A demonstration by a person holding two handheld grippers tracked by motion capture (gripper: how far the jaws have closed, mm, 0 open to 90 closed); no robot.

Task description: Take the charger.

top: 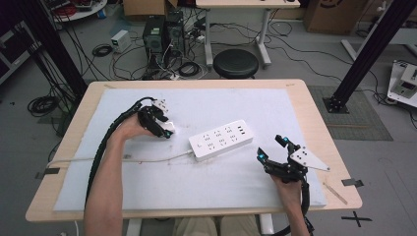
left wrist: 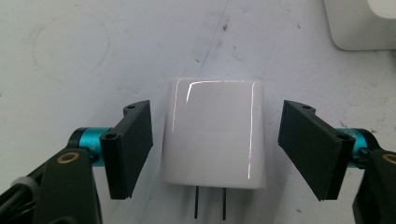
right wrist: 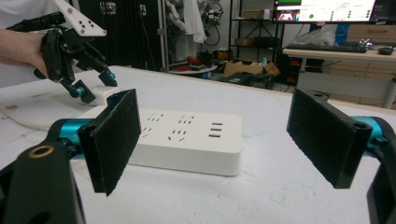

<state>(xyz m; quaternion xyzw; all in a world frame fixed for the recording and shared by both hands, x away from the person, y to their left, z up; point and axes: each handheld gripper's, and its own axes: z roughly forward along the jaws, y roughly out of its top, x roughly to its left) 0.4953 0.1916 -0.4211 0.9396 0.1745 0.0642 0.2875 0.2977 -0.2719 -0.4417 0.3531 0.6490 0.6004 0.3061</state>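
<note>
1. High view: the left gripper (top: 164,129) is hovering over a white plug adapter (top: 168,127) lying on the white mat (top: 147,177), left of the power strip (top: 222,139).
2. Its jaws are standing spread, flanking the adapter (left wrist: 214,135) without touching it, prongs pointing back toward the camera, probably lining up a pinch.
3. Farther right, the right gripper (top: 272,148) is waiting with jaws spread, aimed at the strip (right wrist: 187,140), likely to steady it.

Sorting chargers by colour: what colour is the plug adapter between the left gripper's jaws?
Glossy white adapter, with two dark prongs; the left gripper view shows it best.
</note>
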